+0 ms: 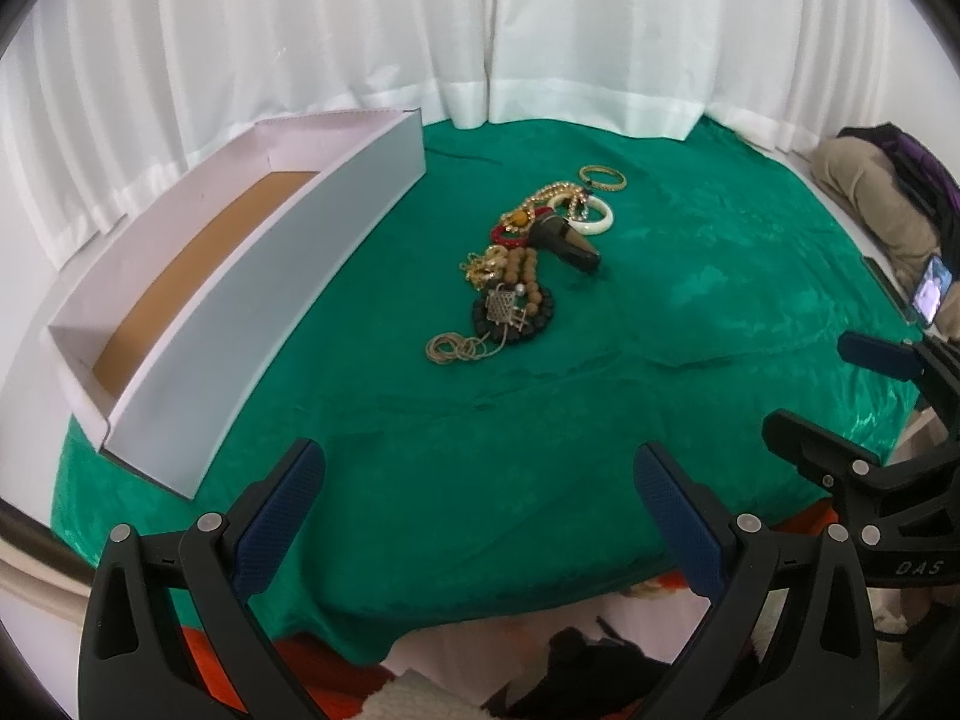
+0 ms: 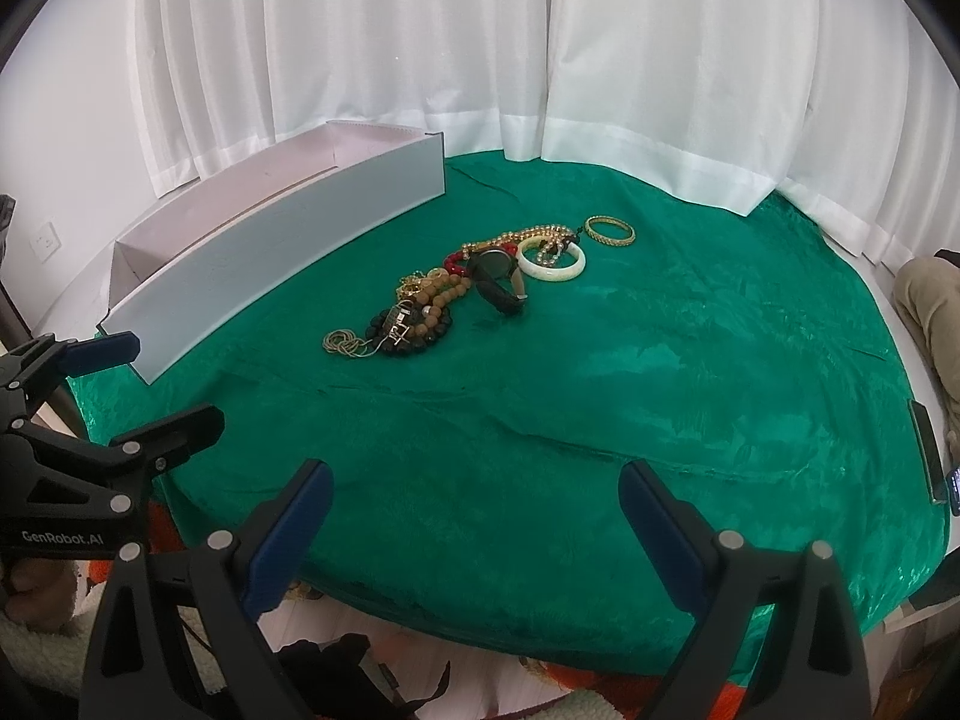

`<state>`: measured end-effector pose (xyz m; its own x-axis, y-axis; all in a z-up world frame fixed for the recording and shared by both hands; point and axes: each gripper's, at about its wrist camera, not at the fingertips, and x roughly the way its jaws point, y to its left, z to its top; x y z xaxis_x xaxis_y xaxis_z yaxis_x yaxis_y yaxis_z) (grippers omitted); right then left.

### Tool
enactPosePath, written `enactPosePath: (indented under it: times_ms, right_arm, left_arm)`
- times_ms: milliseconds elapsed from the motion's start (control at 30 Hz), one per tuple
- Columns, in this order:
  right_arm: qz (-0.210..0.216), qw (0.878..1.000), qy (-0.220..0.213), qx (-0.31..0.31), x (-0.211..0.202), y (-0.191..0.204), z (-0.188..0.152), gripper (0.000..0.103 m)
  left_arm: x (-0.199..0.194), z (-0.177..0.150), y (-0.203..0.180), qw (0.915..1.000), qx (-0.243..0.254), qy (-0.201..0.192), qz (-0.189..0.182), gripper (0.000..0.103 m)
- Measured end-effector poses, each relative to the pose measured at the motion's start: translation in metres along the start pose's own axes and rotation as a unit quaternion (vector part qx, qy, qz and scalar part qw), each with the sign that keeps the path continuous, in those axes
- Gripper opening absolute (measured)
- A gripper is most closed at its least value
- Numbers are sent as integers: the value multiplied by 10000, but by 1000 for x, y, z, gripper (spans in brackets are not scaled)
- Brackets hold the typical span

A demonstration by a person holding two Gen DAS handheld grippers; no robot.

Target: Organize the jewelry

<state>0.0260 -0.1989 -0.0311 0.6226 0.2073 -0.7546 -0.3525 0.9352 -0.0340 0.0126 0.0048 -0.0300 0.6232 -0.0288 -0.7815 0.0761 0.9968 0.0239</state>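
A pile of jewelry (image 1: 516,264) lies in the middle of the green cloth (image 1: 690,300): bead bracelets, a white bangle (image 1: 594,217), a gold bangle (image 1: 603,178), a dark watch (image 1: 567,243) and thin rings (image 1: 453,349). The pile also shows in the right wrist view (image 2: 456,288), with the white bangle (image 2: 552,261) and gold bangle (image 2: 609,230). A long white box (image 1: 240,300) with a brown floor stands open at the left (image 2: 282,246). My left gripper (image 1: 477,480) is open and empty near the front edge. My right gripper (image 2: 474,492) is open and empty beside it.
White curtains (image 1: 480,30) hang behind the table. A phone (image 1: 930,297) and a person's leg (image 1: 870,192) are at the far right. An orange and white fabric (image 2: 600,684) lies below the table's front edge.
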Motion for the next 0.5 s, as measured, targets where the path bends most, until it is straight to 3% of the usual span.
enactPosePath:
  times_ms: [500]
  right_arm:
    - [20,10000,23,35,1,-1,-1,98]
  left_arm:
    - [1,0,-1,10000,-17,25,-31,102]
